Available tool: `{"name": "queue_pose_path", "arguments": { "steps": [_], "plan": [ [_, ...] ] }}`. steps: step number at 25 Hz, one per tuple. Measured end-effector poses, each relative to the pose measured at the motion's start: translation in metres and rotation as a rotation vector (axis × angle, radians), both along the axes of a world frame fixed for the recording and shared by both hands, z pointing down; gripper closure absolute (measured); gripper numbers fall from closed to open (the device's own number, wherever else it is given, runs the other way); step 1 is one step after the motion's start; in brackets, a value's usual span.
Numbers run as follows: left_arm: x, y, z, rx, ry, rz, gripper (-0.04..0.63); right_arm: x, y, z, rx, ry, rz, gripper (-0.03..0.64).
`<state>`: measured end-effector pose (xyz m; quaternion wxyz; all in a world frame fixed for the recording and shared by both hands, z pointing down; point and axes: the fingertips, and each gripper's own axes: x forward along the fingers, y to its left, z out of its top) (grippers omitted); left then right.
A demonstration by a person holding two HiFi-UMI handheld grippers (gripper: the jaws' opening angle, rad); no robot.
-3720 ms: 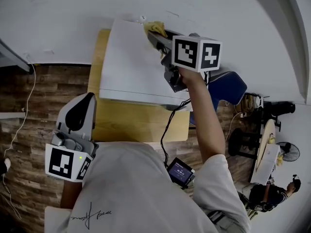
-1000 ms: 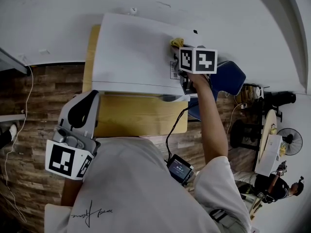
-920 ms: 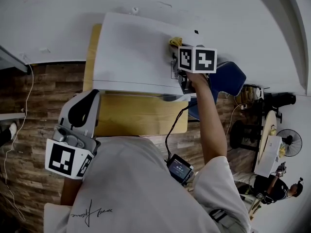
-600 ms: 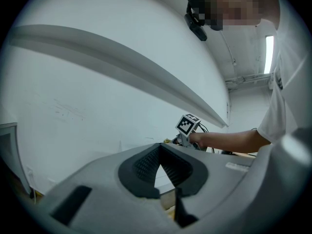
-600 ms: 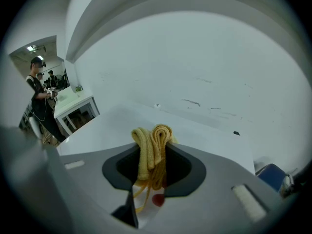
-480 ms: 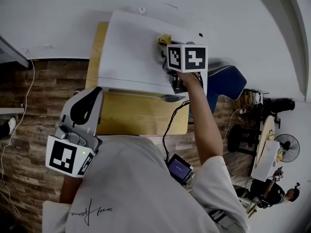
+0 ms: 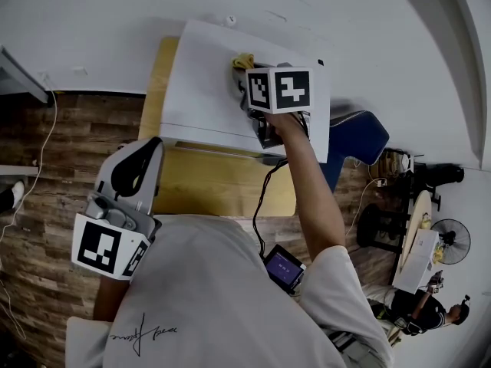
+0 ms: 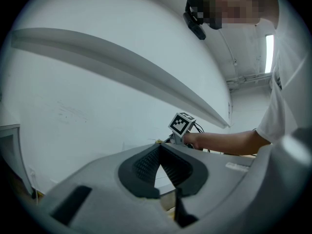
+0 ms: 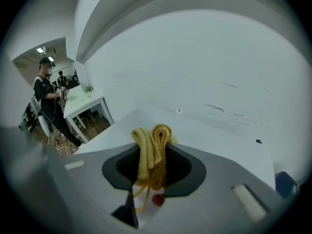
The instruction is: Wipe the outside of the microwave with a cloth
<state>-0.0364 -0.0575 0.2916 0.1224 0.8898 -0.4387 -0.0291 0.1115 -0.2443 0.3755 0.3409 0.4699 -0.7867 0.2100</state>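
Note:
The white microwave [image 7: 211,83] stands on a wooden table [image 7: 222,182] against the white wall. My right gripper [image 7: 242,71] is over its top, shut on a folded yellow cloth [image 7: 244,60] that rests on the top panel. In the right gripper view the yellow cloth [image 9: 152,147] bulges up between the shut jaws, with the microwave top [image 9: 214,135] beyond. My left gripper [image 7: 126,186] hangs by the table's front left corner, away from the microwave. Its jaws meet at the tip [image 8: 158,147] with nothing between them.
A blue chair [image 7: 354,140] stands right of the table. A black cable [image 7: 261,198] runs from the right gripper down to a small device [image 7: 282,268] at the person's waist. In the right gripper view, people stand by a white table [image 9: 85,104] at the far left.
My right gripper has slid the yellow cloth leftward across the microwave top, from the right edge toward the middle. The left gripper has stayed put.

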Motion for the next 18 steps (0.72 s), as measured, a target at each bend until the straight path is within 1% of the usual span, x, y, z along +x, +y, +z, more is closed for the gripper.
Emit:
{"name": "queue_pose_path", "arguments": {
  "steps": [6, 13, 18],
  "plan": [
    [-0.002, 0.002, 0.001, 0.0, 0.008, -0.004, 0.598, -0.017, 0.0, 0.0, -0.001, -0.013, -0.017, 0.499],
    [-0.002, 0.002, 0.0, 0.0, 0.0, -0.015, 0.598, -0.041, -0.002, 0.001, 0.0, -0.031, -0.056, 0.5],
    [-0.01, 0.003, 0.003, -0.004, 0.0, -0.026, 0.598, -0.071, -0.001, 0.002, -0.004, -0.041, -0.094, 0.5]
  ]
}}
